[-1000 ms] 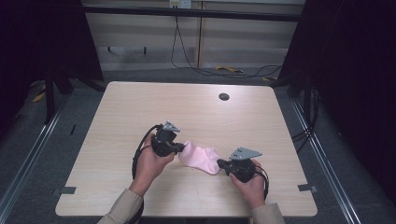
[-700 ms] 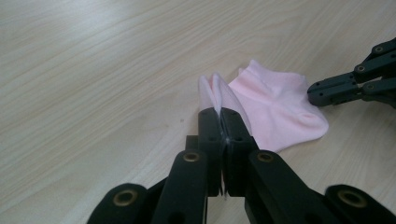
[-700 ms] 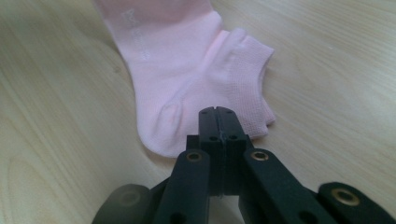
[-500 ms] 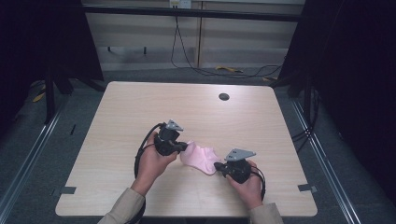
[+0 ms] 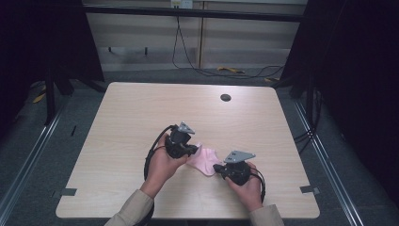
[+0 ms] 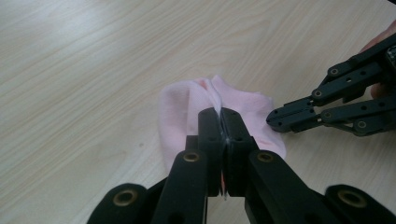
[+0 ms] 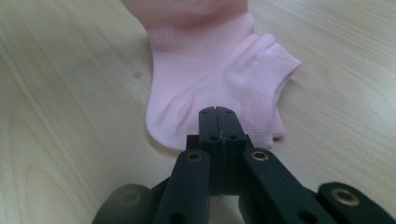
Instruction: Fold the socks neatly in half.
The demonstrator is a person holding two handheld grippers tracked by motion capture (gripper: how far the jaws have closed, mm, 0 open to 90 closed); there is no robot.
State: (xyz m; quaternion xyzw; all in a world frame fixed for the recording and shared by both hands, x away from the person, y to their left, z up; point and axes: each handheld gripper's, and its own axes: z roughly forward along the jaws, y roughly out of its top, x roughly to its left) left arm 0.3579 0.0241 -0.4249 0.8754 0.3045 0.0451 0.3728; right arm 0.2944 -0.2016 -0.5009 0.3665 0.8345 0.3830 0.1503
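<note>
So there's a pink sock (image 5: 203,160) lying on the table (image 5: 141,113), right between the two grippers, near the person's edge. Left gripper (image 5: 190,149) is clamped on one end of it: in the left gripper view the jaws are pinched tight w/ a thin ridge of the pink fabric squeezed between them, and the rest of the sock (image 6: 187,107) spreads out just ahead of the tips. Fabric bunches up into a fold right where it goes into the jaws.

Right gripper (image 5: 217,167) sits at the opposite end of the sock. In the right gripper view its jaws are fully closed, pads pressed together, tips over the near edge of the sock (image 7: 210,79), by the ribbed cuff opening. Can't really tell if any fabric is actually caught in there or if it's just resting on top, tbh.

From the left gripper view you can also see the right gripper (image 6: 275,120) off to the side, tips at the sock's edge.

Small dark round thing (image 5: 225,97) sits on the table well beyond both grippers, towards the far side.
</note>
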